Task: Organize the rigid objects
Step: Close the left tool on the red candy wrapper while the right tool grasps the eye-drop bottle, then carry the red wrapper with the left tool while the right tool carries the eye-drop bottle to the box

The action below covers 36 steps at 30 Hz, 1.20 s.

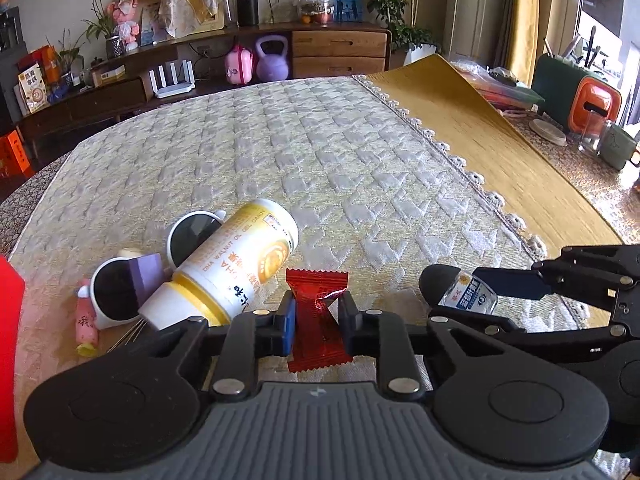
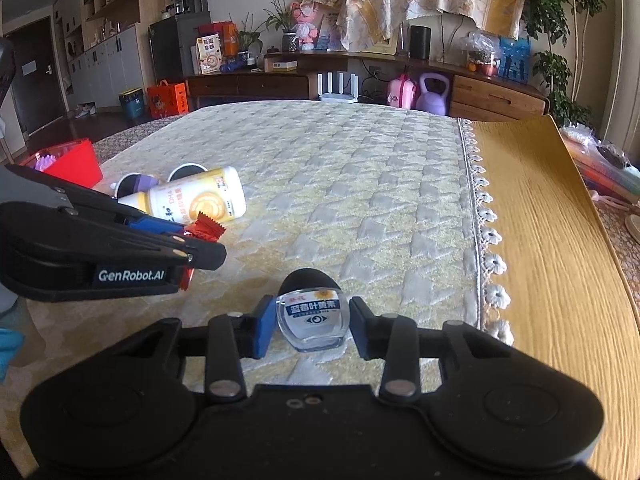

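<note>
My left gripper is shut on a red candy wrapper just above the quilted table cover. My right gripper is shut on a small clear bottle with a black cap; the bottle also shows in the left wrist view. Left of the candy lies a white and yellow supplement bottle on its side, over white-framed sunglasses. A purple block and a small pink tube lie beside them. The left gripper also shows in the right wrist view.
A red bin stands at the table's left edge, also at the left border of the left wrist view. A yellow runner covers the right side. Cups and an orange box stand far right.
</note>
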Each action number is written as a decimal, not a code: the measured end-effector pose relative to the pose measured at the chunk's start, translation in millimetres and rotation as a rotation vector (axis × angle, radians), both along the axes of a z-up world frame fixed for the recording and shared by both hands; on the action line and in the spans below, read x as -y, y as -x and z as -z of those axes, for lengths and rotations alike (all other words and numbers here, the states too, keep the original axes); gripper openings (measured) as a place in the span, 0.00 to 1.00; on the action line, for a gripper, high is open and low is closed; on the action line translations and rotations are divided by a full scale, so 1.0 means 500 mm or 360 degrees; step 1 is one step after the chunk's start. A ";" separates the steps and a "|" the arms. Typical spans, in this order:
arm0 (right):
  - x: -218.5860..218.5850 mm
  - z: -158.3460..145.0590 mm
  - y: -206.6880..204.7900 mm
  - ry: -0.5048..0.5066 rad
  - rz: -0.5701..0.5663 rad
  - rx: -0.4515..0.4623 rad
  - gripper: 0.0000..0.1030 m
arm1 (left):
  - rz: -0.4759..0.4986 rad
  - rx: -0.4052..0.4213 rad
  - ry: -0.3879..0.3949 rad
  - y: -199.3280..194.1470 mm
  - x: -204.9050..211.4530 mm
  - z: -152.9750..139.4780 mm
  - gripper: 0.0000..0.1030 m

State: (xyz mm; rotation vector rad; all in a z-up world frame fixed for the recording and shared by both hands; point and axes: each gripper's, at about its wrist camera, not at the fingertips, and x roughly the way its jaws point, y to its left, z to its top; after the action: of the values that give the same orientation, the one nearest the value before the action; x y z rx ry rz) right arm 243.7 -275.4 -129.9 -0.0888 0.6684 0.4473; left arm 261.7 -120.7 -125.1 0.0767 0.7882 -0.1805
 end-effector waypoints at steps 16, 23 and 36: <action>-0.064 -0.160 0.131 -0.0041 -0.0070 0.0136 0.38 | -0.0120 0.0010 0.0162 0.112 -0.112 -0.130 0.21; -0.119 -0.204 0.166 -0.0070 -0.0155 0.0160 0.38 | -0.0209 -0.0002 0.0185 0.161 -0.193 -0.170 0.21; -0.278 -0.253 0.197 -0.0054 -0.0355 0.0205 0.38 | -0.0395 0.0058 0.0225 0.244 -0.370 -0.217 0.21</action>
State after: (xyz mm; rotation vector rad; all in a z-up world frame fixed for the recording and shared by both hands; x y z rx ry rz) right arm 145.1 -136.2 -3.3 -0.1599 0.5259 0.6616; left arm 139.4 64.1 -16.6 -0.1506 0.7398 0.0006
